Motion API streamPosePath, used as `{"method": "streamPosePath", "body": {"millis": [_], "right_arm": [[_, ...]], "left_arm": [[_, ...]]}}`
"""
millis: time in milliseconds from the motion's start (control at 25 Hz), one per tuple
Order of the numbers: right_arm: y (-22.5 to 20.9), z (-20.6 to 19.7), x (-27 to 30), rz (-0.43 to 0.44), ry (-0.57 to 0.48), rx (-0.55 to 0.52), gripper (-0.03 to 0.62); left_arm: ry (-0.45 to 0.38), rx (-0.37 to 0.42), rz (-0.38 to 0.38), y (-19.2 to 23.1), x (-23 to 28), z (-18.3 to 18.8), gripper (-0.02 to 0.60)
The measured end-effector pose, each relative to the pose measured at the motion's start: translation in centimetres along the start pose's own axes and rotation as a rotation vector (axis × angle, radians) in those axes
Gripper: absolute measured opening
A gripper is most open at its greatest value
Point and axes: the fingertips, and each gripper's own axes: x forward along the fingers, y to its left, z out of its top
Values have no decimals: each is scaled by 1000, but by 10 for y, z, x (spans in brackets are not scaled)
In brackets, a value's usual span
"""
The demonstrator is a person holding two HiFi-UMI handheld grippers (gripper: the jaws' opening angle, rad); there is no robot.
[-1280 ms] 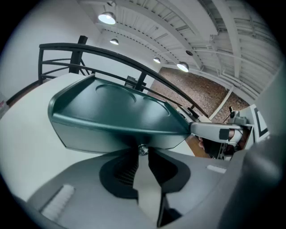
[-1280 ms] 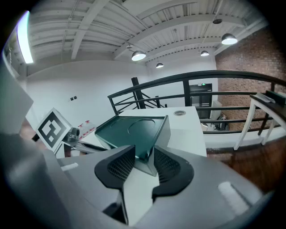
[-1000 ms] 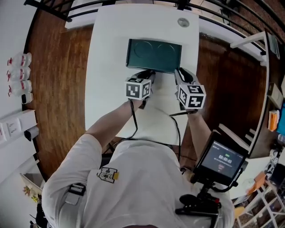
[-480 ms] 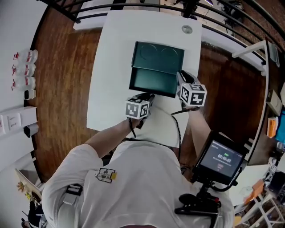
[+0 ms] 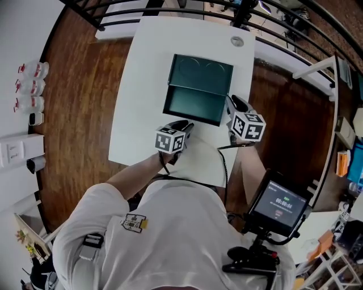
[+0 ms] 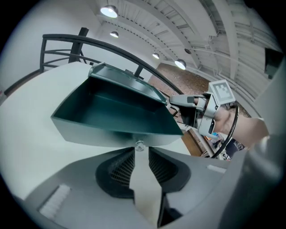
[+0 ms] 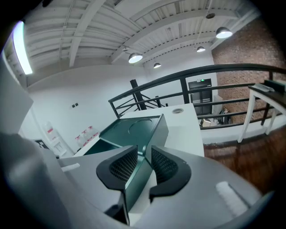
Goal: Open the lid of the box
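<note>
A dark green box [image 5: 193, 105] stands on the white table [image 5: 142, 85]. Its lid [image 5: 202, 73] is swung up and back, so the empty inside [image 6: 111, 109] shows. My left gripper [image 5: 184, 126] is at the box's front wall. Its jaws stand a narrow gap apart, and a small metal knob [image 6: 140, 144] sits just past the tips of that gripper [image 6: 141, 150]. Only bare table shows between the jaws. My right gripper [image 5: 231, 104] is at the box's right side. In its own view this gripper [image 7: 144, 153] has the right wall [image 7: 136, 176] pinched between its pads.
A small round disc [image 5: 237, 41] lies near the table's far right corner. A black railing [image 5: 170, 7] runs behind the table, with wooden floor on both sides. White bottles [image 5: 31, 71] stand far left. A screen on a stand [image 5: 281, 204] is near my right side.
The lid was down a second ago and now stands swung back. The left gripper's jaws have parted slightly at the front wall. The right gripper has kept its hold on the right side.
</note>
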Motion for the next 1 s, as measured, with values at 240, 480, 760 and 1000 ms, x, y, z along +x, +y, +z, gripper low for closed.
{"method": "streamPosePath", "body": {"millis": [240,480,760,1000], "right_arm": [[43,-84,-93,166,-59,214,85],[108,-183,-149,246,33,246,51],[131,-231,-147,241,100,238,5],[130,-220,-144,237,77,207,0]], "left_arm": [[-82,-79,-72,-11,-62,-44,74],[-173,-88,-64,-7,-120,-83,17],[-117,-43,-99,-9,-124,-104,2],[-121,4,-138,-16,-119,-98,2]]}}
